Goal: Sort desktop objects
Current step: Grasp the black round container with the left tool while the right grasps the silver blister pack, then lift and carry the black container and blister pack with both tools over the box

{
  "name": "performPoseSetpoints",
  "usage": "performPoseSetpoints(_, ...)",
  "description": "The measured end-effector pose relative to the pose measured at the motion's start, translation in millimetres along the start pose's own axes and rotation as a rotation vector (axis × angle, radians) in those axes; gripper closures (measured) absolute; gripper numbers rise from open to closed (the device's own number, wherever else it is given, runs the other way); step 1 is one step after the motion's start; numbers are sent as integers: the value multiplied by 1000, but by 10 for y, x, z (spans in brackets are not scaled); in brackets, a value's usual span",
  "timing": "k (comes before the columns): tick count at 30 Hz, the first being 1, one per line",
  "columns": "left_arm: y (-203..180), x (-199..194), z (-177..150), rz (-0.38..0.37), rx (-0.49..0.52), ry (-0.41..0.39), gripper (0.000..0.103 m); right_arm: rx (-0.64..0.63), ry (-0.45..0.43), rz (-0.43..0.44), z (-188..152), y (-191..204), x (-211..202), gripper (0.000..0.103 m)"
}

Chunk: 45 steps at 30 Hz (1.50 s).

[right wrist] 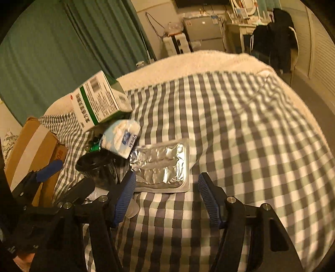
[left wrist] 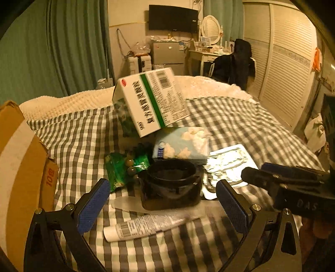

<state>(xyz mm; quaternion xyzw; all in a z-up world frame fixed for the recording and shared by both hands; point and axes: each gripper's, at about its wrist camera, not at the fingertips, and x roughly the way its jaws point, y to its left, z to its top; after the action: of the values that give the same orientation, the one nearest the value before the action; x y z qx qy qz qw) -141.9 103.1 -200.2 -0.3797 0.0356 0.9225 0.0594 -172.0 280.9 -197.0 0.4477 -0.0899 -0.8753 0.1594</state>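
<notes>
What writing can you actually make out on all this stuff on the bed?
"BOL" or "108", red, sideways, on the cardboard box; unclear which.
"DAS", faint, on the right gripper body.
Medicine box: large Chinese characters, barcode, fine print; too blurred to read.
Tube: barcode and small print, unreadable.
Tissue pack: blue label, blurred.

Premises: a domestic bedroom. Evidence: a bed (left wrist: 240, 117) under a checked cover, green curtains (left wrist: 52, 52), a louvred wardrobe (left wrist: 289, 62), a wall-mounted television (left wrist: 173, 18), a small fridge (left wrist: 168, 53), and a dressing table (left wrist: 204, 55) with an oval mirror (left wrist: 211, 27).
</notes>
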Motion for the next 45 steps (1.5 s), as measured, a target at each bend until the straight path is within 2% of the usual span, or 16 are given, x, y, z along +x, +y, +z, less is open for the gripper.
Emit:
performPoseSetpoints(3, 53, 116, -15, -10, -16, 19, 0, 1, 21, -17, -18, -10, 126, 41)
performPoseSetpoints(9, 113, 245, 12, -37, -46, 29, 1, 43, 9, -21, 15, -16, 230, 42)
performPoseSetpoints(12, 103, 326, -24, -44, -32, 56, 17, 41, 24, 12, 28, 32, 236, 61)
performPoseSetpoints(13, 78, 346, -45, -50, -19, 68, 28, 52, 25, 23, 29, 29, 228, 62)
performPoseSetpoints(14, 44, 357, -73, -46, -2, 77, 29, 60, 28, 37, 31, 24, 219, 64)
performPoseSetpoints(15, 30, 343, -85, -40, 4, 69, 29, 65, 29, 49, 33, 18, 211, 71)
performPoseSetpoints(16, 25, 330, -93, -41, 8, 64, 29, 77, 30, 67, 42, -3, 195, 74)
performPoseSetpoints(22, 54, 188, -86, -40, 3, 36, 30, 96, 4, 106, 67, 11, 51, 83)
performPoseSetpoints(25, 33, 70, -72, -35, 11, 13, 30, 84, -24, 127, 87, 98, -21, 90)
performPoseSetpoints(33, -24, -359, -27, -20, 23, -48, 30, 39, -86, 96, 114, 232, -279, 95)
performPoseSetpoints(42, -40, -1006, 85, -18, 35, -138, 30, 6, -182, 89, 128, 387, -669, 96)
performPoseSetpoints(45, -24, -1197, 108, -22, 37, -163, 30, -22, -219, 61, 132, 499, -796, 96)
